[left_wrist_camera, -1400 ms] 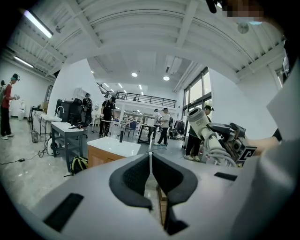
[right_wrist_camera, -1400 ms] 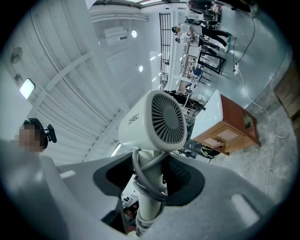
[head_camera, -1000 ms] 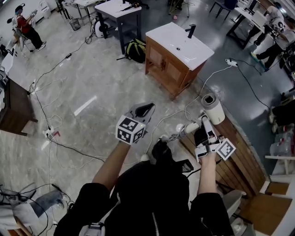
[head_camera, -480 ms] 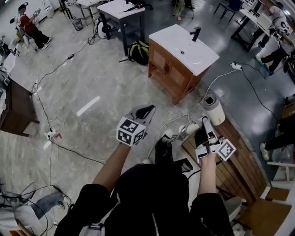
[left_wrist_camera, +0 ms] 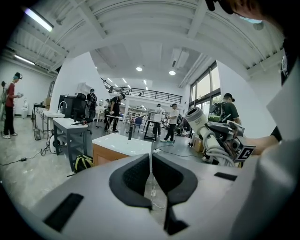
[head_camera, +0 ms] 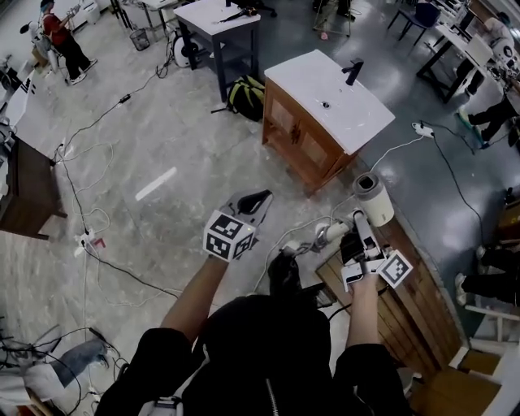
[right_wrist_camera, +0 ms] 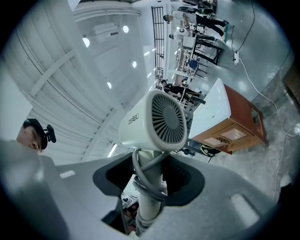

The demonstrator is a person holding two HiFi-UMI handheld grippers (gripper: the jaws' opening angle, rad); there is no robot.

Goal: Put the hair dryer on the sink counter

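A white hair dryer [head_camera: 372, 197] with its cord wound round the handle [right_wrist_camera: 149, 190] stands upright in my right gripper [head_camera: 358, 230], which is shut on the handle. In the right gripper view the dryer's round grille [right_wrist_camera: 167, 119] fills the middle above the right gripper [right_wrist_camera: 150, 177]. My left gripper [head_camera: 257, 199] hangs beside it to the left, shut and holding nothing; in its own view the left gripper [left_wrist_camera: 150, 161] has its pads together. The sink counter [head_camera: 307, 71], white top on a wooden cabinet with a black faucet [head_camera: 353, 70], stands ahead across the floor and also shows as the sink counter [left_wrist_camera: 121, 145].
Cables [head_camera: 106, 260] trail over the marbled floor. A backpack [head_camera: 244, 93] leans by the cabinet, with a black table [head_camera: 218, 18] behind it. A slatted wooden bench [head_camera: 422, 284] runs along my right, a dark cabinet [head_camera: 24, 191] sits left. People stand at the room's edges.
The sink counter has drifted slightly up and right in the head view as the view shifted. Both grippers keep their pose, the dryer still held on the right.
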